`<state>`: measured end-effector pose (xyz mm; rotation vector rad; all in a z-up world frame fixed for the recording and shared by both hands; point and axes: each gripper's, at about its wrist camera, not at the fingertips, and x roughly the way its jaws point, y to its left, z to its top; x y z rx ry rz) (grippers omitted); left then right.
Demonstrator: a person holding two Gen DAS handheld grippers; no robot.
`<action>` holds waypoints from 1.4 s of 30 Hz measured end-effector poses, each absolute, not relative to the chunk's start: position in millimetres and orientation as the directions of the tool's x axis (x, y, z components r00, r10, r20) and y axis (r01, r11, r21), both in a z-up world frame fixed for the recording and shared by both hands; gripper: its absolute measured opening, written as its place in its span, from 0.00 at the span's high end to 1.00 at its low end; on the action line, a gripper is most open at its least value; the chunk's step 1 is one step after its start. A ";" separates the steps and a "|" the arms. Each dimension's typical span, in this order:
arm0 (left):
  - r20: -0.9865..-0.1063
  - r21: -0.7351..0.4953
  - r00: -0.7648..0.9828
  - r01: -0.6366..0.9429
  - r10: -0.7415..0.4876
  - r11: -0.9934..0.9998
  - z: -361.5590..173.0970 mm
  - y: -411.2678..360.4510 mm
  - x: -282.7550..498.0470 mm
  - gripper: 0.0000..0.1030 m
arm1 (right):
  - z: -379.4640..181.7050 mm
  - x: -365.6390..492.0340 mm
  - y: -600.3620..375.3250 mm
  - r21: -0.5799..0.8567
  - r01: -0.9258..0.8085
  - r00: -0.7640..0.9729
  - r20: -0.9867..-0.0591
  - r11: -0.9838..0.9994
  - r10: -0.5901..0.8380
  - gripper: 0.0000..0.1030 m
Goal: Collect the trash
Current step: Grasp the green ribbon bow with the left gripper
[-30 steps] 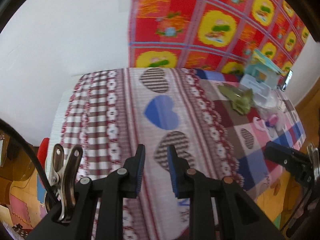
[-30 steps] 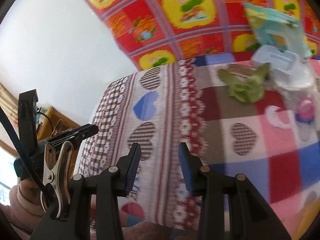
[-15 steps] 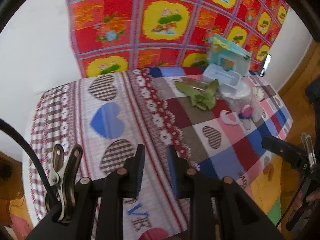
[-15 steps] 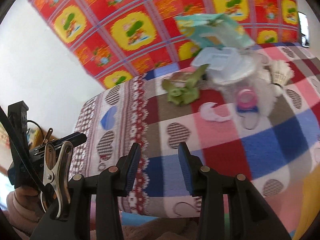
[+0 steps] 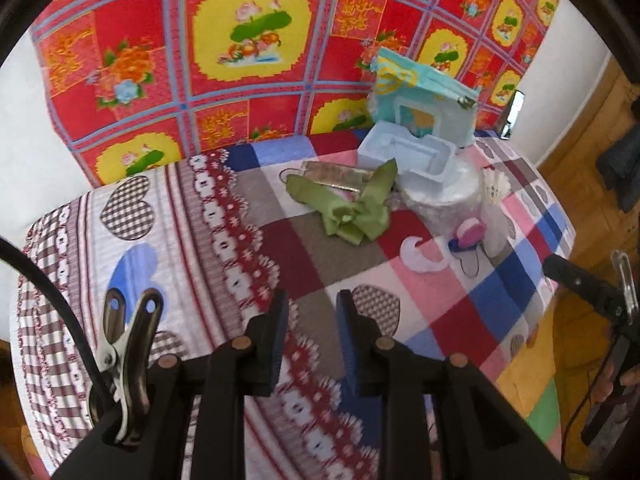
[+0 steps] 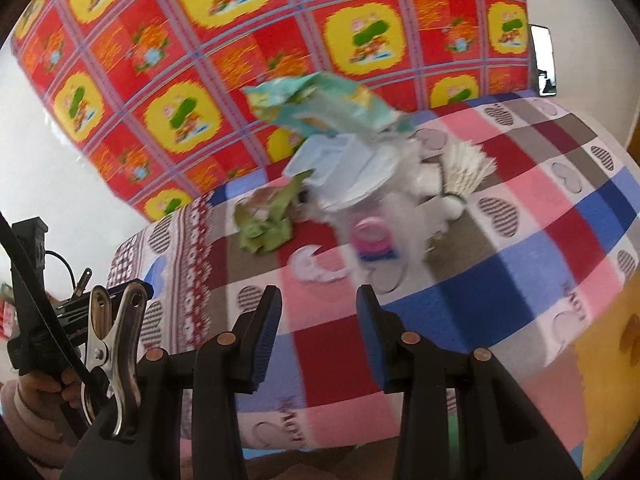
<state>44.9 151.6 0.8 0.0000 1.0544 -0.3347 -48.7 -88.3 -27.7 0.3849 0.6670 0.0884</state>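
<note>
Left wrist view shows my left gripper (image 5: 310, 318) above the near edge of the bed cover (image 5: 208, 216), with its jaws a little apart and nothing between them; they have just been opening slightly, I think to be ready for a grasp. The trash lies in one heap at the far side of the cover, against the red and yellow wall cloth (image 5: 248, 40): a crumpled green wrapper (image 5: 352, 210), a white foam tray (image 5: 416, 158) that rests on a round white package, a torn light-blue box (image 5: 424, 108) behind it, and a small pink lid (image 5: 470, 234) just beside a white crescent scrap (image 5: 420, 256). In the right wrist view my right gripper (image 6: 318, 320) has its jaws wider apart and also empty, and it points toward the pink lid (image 6: 370, 236) and the white scrap (image 6: 316, 268), which are the nearest pieces. Both tools are well apart from the heap, so I judge the collecting has not started. This view is blurred, so the small white things near the shuttlecock (image 6: 468, 168) I cannot identify.
</note>
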 end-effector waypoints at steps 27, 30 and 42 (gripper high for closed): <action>-0.933 -0.103 0.336 0.092 -0.128 0.990 -64.2 48.4 145.2 0.48 | -65.8 21.5 -221.2 0.381 -0.091 0.687 -0.645 0.920 0.335 0.61; -0.937 -0.090 0.331 0.076 -0.110 0.993 -72.5 46.7 149.5 0.48 | -69.7 25.5 -224.2 0.389 -0.098 0.677 -0.649 0.916 0.348 0.61; -0.914 -0.011 0.404 0.077 -0.041 0.997 -84.9 31.4 151.6 0.48 | -70.5 32.9 -222.0 0.390 -0.137 0.649 -0.659 0.910 0.380 0.61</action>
